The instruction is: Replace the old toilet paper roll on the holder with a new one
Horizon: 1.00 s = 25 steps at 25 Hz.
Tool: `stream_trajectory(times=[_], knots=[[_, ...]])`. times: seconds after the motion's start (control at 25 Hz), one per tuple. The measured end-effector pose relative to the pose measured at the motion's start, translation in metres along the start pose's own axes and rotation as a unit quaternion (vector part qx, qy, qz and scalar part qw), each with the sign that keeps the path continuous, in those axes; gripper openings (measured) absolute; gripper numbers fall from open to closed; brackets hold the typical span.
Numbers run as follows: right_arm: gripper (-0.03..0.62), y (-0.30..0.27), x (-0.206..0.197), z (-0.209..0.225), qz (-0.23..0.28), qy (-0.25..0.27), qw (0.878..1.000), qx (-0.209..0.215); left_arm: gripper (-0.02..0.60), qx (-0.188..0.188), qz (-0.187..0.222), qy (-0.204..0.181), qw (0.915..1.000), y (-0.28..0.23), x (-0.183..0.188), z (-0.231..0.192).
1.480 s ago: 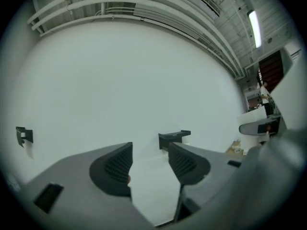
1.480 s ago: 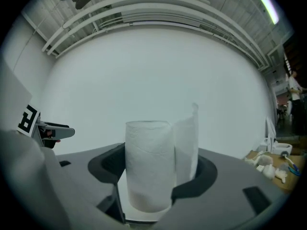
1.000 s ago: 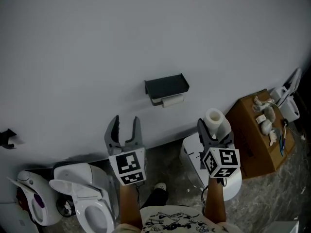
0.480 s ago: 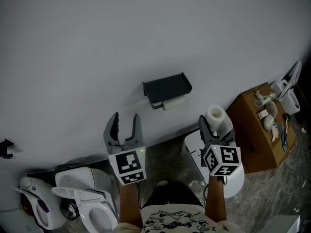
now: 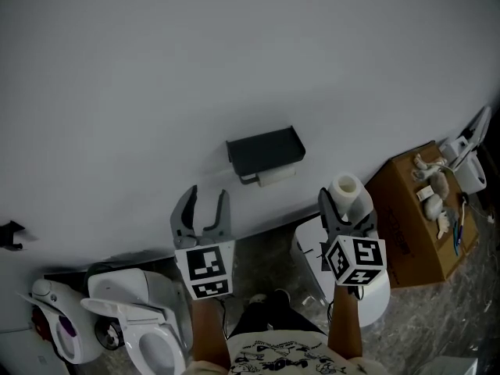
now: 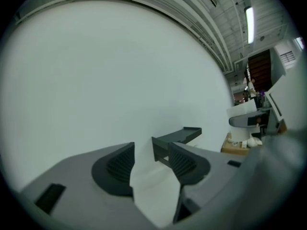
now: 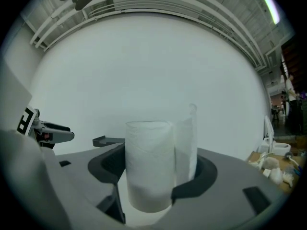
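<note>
Toilet paper, old roll: small and nearly spent, hanging under the black wall holder at mid scene, far from the person. Its long axis runs left-right along the wall.

New roll: clamped in the right gripper, jaws closed on its sides. It stands upright with the core hole facing up, and the right gripper view shows a loose tail of paper standing beside it.

Left gripper: jaws wide apart with nothing between them, only the white wall and the holder's shelf showing beyond the tips. It is pointed at the wall, below and left of the holder.

Key relation: the holder sits far and up from both claws, between them. It is to the right of the left claw and to the left of the right claw. Neither claw touches it; both are well apart from the wall.

Judgement:
- The swap has not started, as the old roll is on the holder.
- The empty left claw looks like the one to go in first and pull the old roll off, and it seems the nearer of the two.
- The new roll's axis is upright and the holder's is level, so it would need tipping sideways before going on.
- The loose tail could snag.

Toilet near left, cardboard box right, neither involved.
</note>
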State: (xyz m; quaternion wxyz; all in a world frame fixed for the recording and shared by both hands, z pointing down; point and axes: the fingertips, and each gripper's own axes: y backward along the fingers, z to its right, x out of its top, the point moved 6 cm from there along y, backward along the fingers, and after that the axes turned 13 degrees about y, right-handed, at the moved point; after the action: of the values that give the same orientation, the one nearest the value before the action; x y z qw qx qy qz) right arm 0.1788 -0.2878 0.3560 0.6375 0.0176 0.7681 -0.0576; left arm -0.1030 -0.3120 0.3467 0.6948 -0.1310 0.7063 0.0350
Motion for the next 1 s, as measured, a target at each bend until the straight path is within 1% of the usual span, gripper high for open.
stream_trajectory(times=[0.12,0.2,0.28,0.36,0.44,0.52,0.6,0.68,0.8,0.92,0.96,1.0], knots=[[0.305,-0.002,-0.003,0.005,-0.003,-0.001,1.0,0.001,0.215,-0.004,-0.003,-0.008,1.0,-0.002,0.001,0.005],[0.305,-0.004,-0.005,0.009,-0.005,-0.001,1.0,0.001,0.215,0.001,-0.006,-0.035,0.9994,-0.005,0.001,0.009],[0.305,-0.005,-0.008,0.012,-0.007,-0.003,1.0,-0.001,0.215,0.01,-0.009,-0.074,0.9972,-0.008,-0.001,0.015],[0.305,-0.005,-0.01,0.015,-0.008,-0.006,1.0,-0.003,0.215,0.019,-0.018,-0.122,0.9921,-0.013,-0.007,0.022],[0.305,-0.007,-0.013,0.018,-0.009,-0.008,1.0,-0.005,0.215,0.02,-0.035,-0.177,0.9833,-0.018,-0.012,0.032],[0.305,-0.008,-0.014,0.022,-0.011,-0.009,1.0,-0.006,0.215,0.012,-0.053,-0.222,0.9735,-0.023,-0.018,0.043],[0.305,-0.01,-0.016,0.025,-0.011,-0.009,1.0,-0.007,0.215,0.002,-0.069,-0.261,0.9627,-0.028,-0.024,0.054],[0.305,-0.01,-0.017,0.029,-0.012,-0.01,1.0,-0.009,0.215,-0.004,-0.087,-0.307,0.9478,-0.034,-0.032,0.065],[0.305,-0.011,-0.019,0.037,-0.013,-0.012,1.0,-0.015,0.215,-0.009,-0.111,-0.376,0.9201,-0.043,-0.045,0.082],[0.305,-0.011,-0.022,0.045,-0.013,-0.014,1.0,-0.023,0.215,-0.011,-0.123,-0.44,0.8894,-0.053,-0.058,0.095],[0.305,-0.011,-0.023,0.047,-0.013,-0.015,0.999,-0.025,0.215,-0.012,-0.125,-0.456,0.881,-0.056,-0.062,0.099],[0.305,-0.012,-0.024,0.049,-0.014,-0.015,0.999,-0.026,0.215,-0.015,-0.126,-0.467,0.875,-0.059,-0.064,0.103]])
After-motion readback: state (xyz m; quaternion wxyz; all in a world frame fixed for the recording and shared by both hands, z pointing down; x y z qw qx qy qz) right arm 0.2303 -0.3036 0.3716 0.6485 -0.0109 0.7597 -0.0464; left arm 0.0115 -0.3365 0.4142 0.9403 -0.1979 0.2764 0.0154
